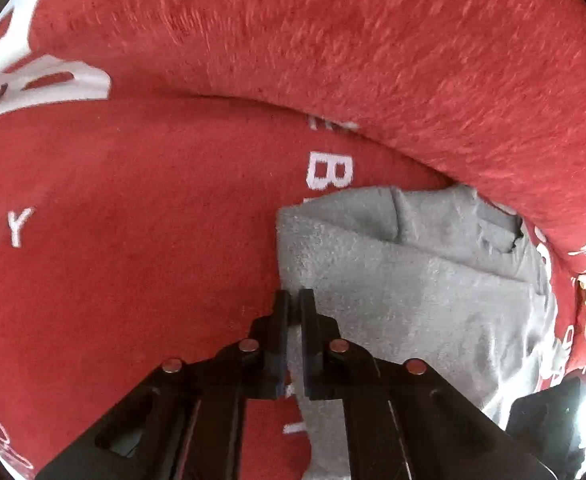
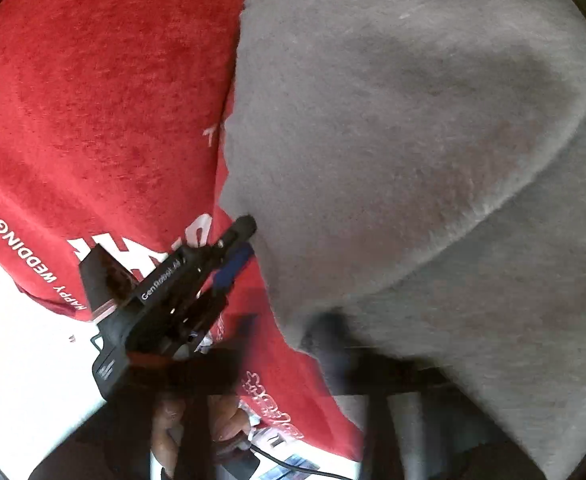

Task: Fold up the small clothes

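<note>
Red printed cloth (image 1: 133, 280) covers a white surface (image 2: 21, 360)

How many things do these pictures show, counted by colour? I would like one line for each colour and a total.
Grey: 1, the grey garment.
Red: 1, the red cloth with white lettering, lying under the garment.
Black: 2, the left gripper and the right gripper; the right one is blurred, mostly under the garment.
Total: 4

On the red cloth (image 2: 93, 120), white letters read "HAPPY WEDDING" at the left of the right wrist view. The left tongs (image 2: 245, 240) carry "GenRobot.AI". In the left wrist view, the cloth shows "B" and "DAY".
</note>
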